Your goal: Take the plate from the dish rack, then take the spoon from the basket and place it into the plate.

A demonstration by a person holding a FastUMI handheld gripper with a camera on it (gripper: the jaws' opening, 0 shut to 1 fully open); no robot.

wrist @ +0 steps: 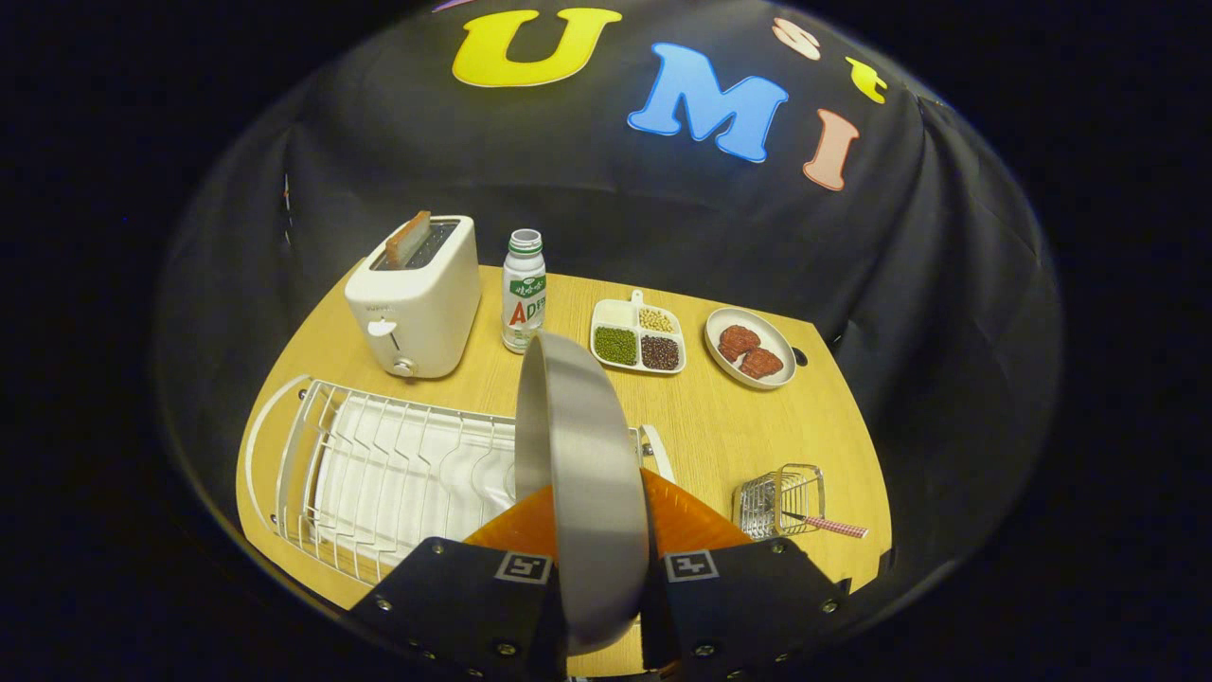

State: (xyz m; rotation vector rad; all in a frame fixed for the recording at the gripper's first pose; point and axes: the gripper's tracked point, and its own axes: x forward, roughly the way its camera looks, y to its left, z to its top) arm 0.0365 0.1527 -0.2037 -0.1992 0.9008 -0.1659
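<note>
Currently the gripper [598,530] has both fingers pressed on the plate [582,455], held on edge above the near end of the dish rack [379,474]. The spoon [826,523] lies in the basket [781,500], beside that end of the rack.

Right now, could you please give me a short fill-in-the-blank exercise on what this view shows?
1. The tool is shut on the ____, held on edge between its fingers.
2. The spoon lies in the ____, right of the rack.
3. A slice of bread sticks up from the ____, left of the bottle.
4. The round dish near the table's far edge holds two pieces of ____.

Missing words: plate; basket; toaster; meat
</note>
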